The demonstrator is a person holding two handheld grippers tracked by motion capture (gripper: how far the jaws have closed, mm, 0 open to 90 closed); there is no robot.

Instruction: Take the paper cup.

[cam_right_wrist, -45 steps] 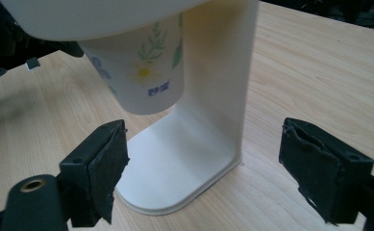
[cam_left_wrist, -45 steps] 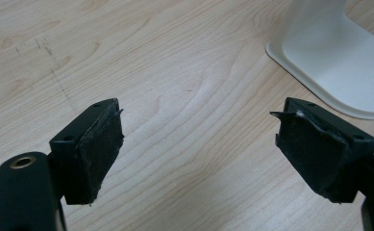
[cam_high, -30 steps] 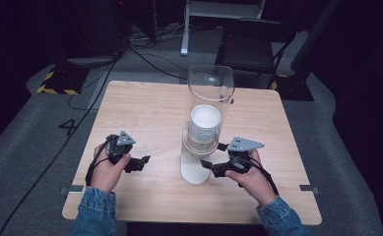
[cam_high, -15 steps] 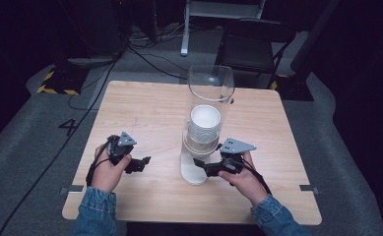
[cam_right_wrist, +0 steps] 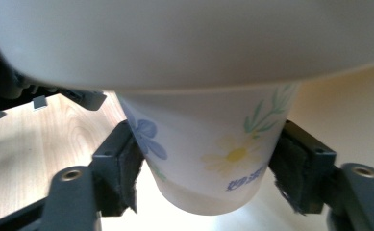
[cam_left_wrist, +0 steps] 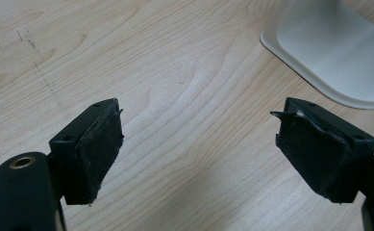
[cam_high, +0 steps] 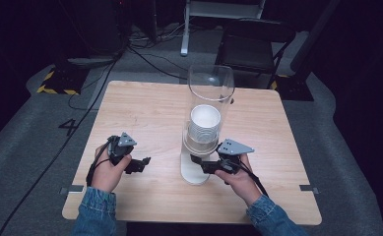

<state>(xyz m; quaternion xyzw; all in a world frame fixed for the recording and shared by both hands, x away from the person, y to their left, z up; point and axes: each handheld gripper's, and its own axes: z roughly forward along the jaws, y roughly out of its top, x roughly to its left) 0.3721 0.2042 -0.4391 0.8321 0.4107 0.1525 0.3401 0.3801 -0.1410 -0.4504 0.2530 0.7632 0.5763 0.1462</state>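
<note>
paper cups (cam_high: 205, 125) stacked inside clear dispenser tube (cam_high: 210, 88) on table (cam_high: 144, 113)

In the high view the bench (cam_high: 144, 113) is lit evenly from above, while the floor and the far background stay almost black. Shadows on the wood are soft and short. The left gripper view is sharp, with gentle glare on the wood grain. In the right gripper view the paper cup (cam_right_wrist: 208, 144) is slightly soft (it is very close), and the white surface above it is blurred and overexposed.
</note>
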